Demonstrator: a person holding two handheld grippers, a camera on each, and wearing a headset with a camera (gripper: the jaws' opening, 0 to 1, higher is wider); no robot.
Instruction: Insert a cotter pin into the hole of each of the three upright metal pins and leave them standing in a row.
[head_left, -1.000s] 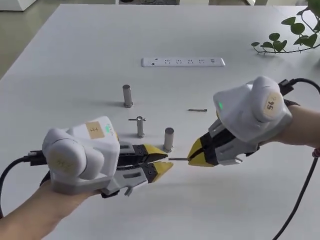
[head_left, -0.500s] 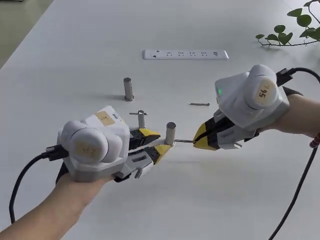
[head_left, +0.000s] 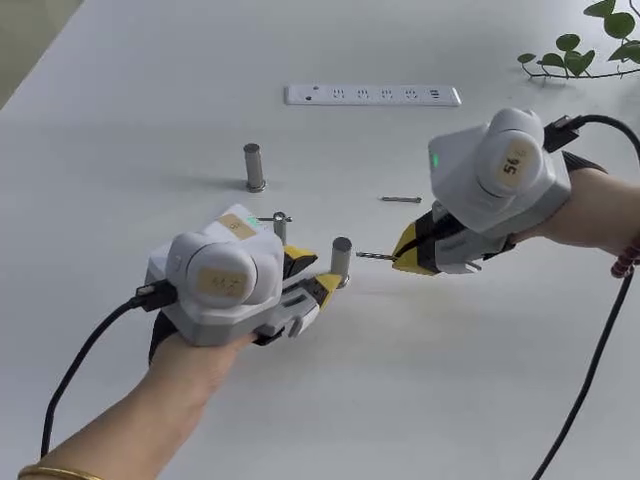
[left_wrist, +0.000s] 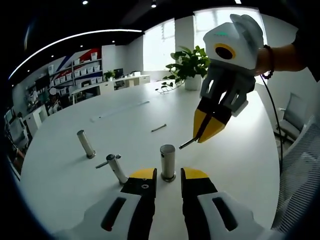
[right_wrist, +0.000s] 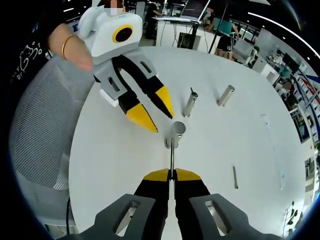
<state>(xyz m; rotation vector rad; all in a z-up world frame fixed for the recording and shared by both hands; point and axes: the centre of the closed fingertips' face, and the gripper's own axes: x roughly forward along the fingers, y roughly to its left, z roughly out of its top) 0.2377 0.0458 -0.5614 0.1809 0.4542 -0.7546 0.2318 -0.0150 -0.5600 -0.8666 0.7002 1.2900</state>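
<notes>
Three metal pins stand on the white table: a far one, a middle one with a cotter pin through its top, and a near one. My left gripper is open, one jaw on each side of the near pin's base. My right gripper is shut on a cotter pin held level. The pin's tip points at the near pin's top from the right, just short of it. A loose cotter pin lies further back.
A white power strip lies at the back of the table. Plant leaves hang over the back right corner. Cables trail from both grippers toward the front edge.
My left gripper has moved forward and now brackets the near pin. My right gripper has carried the cotter pin up to the level of that pin's top.
</notes>
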